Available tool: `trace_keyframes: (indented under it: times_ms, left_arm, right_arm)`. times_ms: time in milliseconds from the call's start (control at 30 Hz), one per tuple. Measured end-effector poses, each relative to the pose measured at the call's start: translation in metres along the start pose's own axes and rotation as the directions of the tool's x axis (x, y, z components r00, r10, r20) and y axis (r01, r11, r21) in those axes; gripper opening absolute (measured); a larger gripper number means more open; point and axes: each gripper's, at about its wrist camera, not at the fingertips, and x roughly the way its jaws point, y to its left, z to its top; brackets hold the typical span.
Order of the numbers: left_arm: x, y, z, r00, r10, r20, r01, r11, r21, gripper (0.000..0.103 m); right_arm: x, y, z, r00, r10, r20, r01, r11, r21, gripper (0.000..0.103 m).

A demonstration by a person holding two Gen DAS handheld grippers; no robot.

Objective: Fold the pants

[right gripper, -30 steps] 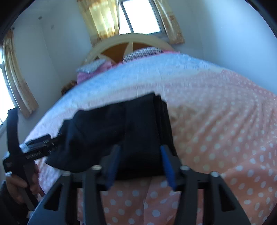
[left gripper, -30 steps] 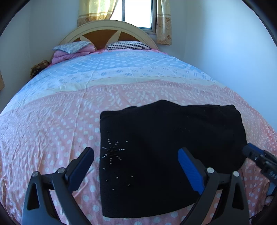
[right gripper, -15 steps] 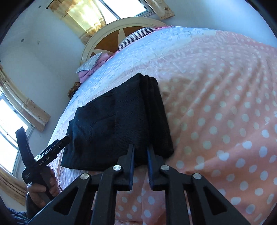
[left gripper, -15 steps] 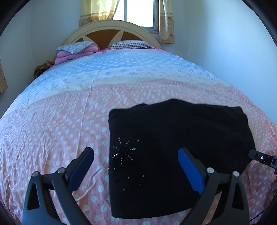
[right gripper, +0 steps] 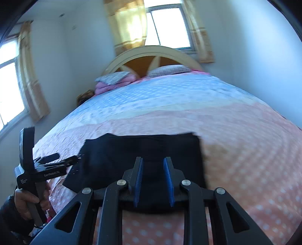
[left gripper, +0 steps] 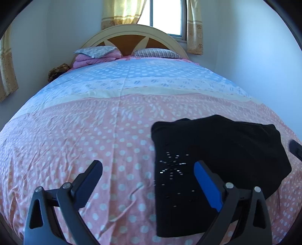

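The black pants [left gripper: 217,160] lie folded into a flat rectangle on the pink dotted bedspread [left gripper: 94,132], with a sparkly stud pattern [left gripper: 172,165] on top. My left gripper [left gripper: 149,169] is open and empty, hovering over the left edge of the pants. My right gripper [right gripper: 153,165] is partly open over the near edge of the pants [right gripper: 143,150], holding nothing. The left gripper [right gripper: 62,162] also shows at the left of the right wrist view, held in a hand. A tip of the right gripper [left gripper: 295,148] shows at the right edge of the left wrist view.
The bed runs back to a curved headboard [left gripper: 132,39] with pillows [left gripper: 154,52] and a folded pink blanket [left gripper: 94,58]. A window with yellow curtains [left gripper: 164,17] is behind it. White walls close in on both sides.
My right gripper opened from shut and let go of the pants, which now lie flat. My left gripper shifted left, so the pants sit further right in its view.
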Motion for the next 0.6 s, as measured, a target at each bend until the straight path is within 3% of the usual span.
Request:
trace_keyframes:
  times_ms: [133, 267, 333, 400, 467, 600]
  left_arm:
    - [0.015, -0.005, -0.008, 0.999, 0.02, -0.05, -0.02, 1.0, 0.008, 0.1]
    - [0.026, 0.002, -0.016, 0.995, 0.026, -0.1, -0.029, 0.999, -0.027, 0.1]
    - [0.034, 0.005, -0.02, 0.991, 0.01, -0.134, -0.017, 0.999, -0.048, 0.102]
    - [0.034, 0.011, -0.021, 0.991, -0.018, -0.132, 0.005, 0.995, -0.1, 0.103]
    - [0.033, 0.009, -0.02, 0.992, -0.026, -0.126, 0.013, 0.995, -0.097, 0.103]
    - [0.028, 0.01, -0.017, 0.993, -0.046, -0.111, 0.036, 0.996, -0.087, 0.103]
  right_arm:
    - [0.062, 0.036, 0.018, 0.99, 0.117, -0.082, -0.124, 0.988, -0.088, 0.024]
    - [0.136, 0.048, 0.004, 0.976, 0.087, -0.2, -0.117, 0.982, -0.147, 0.024]
    - [0.151, 0.036, 0.005, 0.966, 0.113, -0.233, -0.138, 0.986, -0.093, 0.024]
    - [0.15, 0.013, 0.011, 0.944, 0.224, -0.242, -0.214, 0.975, 0.068, 0.024]
    - [0.139, 0.001, 0.011, 0.931, 0.295, -0.215, -0.265, 0.951, 0.157, 0.024]
    - [0.105, -0.005, 0.015, 0.95, 0.289, -0.12, -0.267, 0.948, 0.174, 0.024]
